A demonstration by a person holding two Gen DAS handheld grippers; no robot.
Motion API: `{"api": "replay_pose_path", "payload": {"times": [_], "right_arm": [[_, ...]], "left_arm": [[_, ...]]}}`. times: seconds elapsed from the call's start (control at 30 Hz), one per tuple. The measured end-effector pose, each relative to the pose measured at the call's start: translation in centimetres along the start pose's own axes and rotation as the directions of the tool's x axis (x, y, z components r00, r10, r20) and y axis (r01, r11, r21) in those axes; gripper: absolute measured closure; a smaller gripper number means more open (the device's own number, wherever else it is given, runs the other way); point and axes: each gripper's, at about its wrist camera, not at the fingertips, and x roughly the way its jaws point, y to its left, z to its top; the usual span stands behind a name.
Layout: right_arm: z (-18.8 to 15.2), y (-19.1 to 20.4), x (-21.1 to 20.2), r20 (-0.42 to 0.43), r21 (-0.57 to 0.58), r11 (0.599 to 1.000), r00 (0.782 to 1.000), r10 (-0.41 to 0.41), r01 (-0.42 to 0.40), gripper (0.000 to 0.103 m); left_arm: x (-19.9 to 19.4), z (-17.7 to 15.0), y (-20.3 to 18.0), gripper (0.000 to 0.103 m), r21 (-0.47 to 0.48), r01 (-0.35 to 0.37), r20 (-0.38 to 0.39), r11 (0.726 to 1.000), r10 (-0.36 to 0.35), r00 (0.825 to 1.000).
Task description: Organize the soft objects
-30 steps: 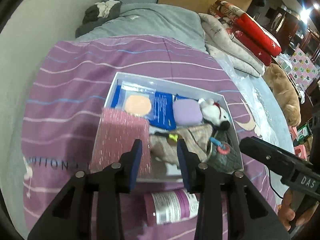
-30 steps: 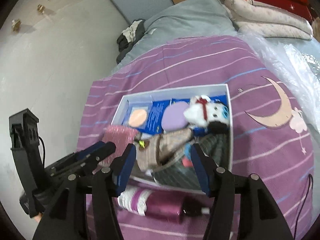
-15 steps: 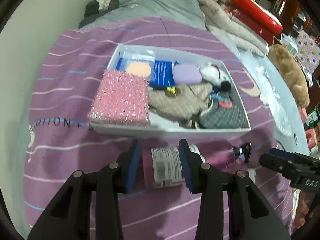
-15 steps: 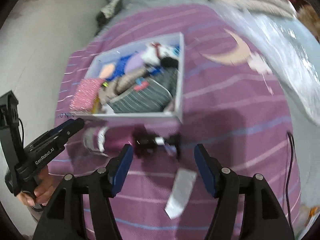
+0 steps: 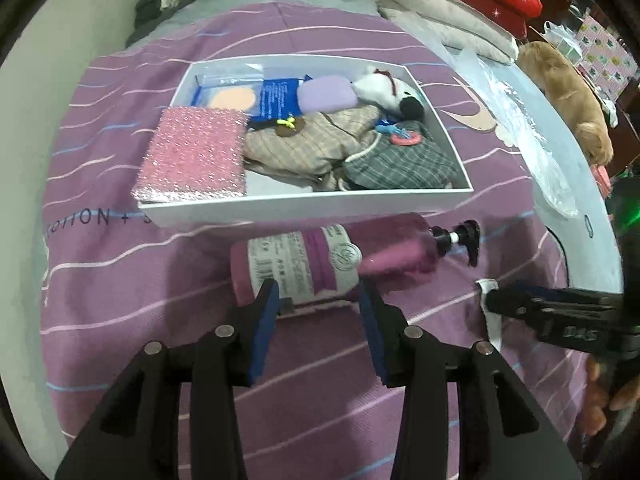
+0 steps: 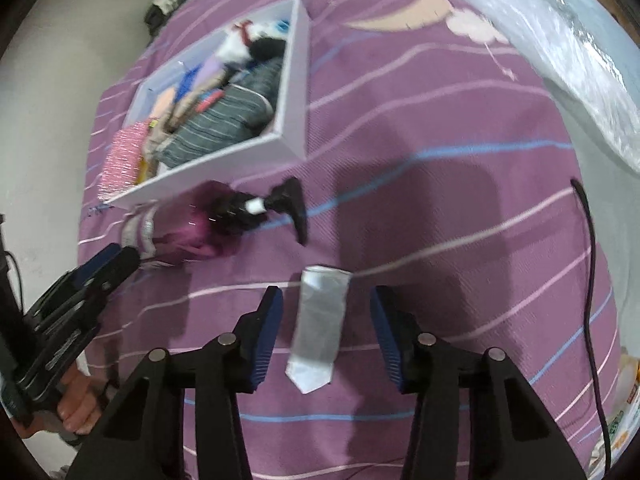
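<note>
Between the parted fingers of the right gripper (image 6: 322,340), whose jaws are closing, lies a white tube (image 6: 320,324), touching neither pad. Just beyond the tips of the left gripper (image 5: 316,312), jaws apart and empty, lies a pink pump bottle (image 5: 344,256). Farther ahead, a white box (image 5: 308,204) holds the soft things.

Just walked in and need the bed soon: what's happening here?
A person is tidying things on the bedspread with a hand-held gripper in each hand. The left one hangs over the pink pump bottle lying beside the white box, jaws apart. The right one straddles a silver tube and its jaws are closing, pads not yet touching it. The box already holds pouches and a plush toy.
</note>
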Motion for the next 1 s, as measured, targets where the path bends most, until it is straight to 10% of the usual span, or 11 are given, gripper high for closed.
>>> {"api": "replay_pose_path", "payload": {"times": [0.17,0.33,0.53,0.63,0.73,1.0], "right_arm": [[-0.6,0.9,1.7,-0.024,-0.054,0.997,0.998,-0.062,0.061,0.1],[0.8,2.5,-2.4,0.1,-0.09,0.996,0.995,0.012,-0.003,0.102],[6.5,8.0,-6.2,0.318,-0.182,0.976,0.932,0.175,-0.121,0.101],[8.8,10.3,-6.6,0.443,-0.247,0.949,0.849,0.29,-0.195,0.081],[9.6,11.1,-6.1,0.475,-0.184,0.964,0.842,0.256,-0.189,0.038],[6.2,9.1,-6.7,0.488,-0.179,0.97,0.842,0.231,-0.162,0.038]], "left_arm": [[-0.1,0.2,0.4,0.06,-0.006,-0.043,0.09,0.999,0.043,0.995],[-1.6,0.7,1.9,0.06,-0.047,-0.062,0.29,0.997,0.072,0.954],[-3.0,2.0,3.7,0.059,-0.155,-0.134,0.463,0.979,0.192,0.866],[-3.4,2.3,4.6,0.047,-0.178,-0.129,0.471,0.975,0.2,0.859],[-3.4,2.4,5.6,0.041,-0.198,-0.076,0.46,0.977,0.161,0.873],[-4.2,1.7,5.0,0.04,-0.139,-0.064,0.479,0.988,0.124,0.869]]}}
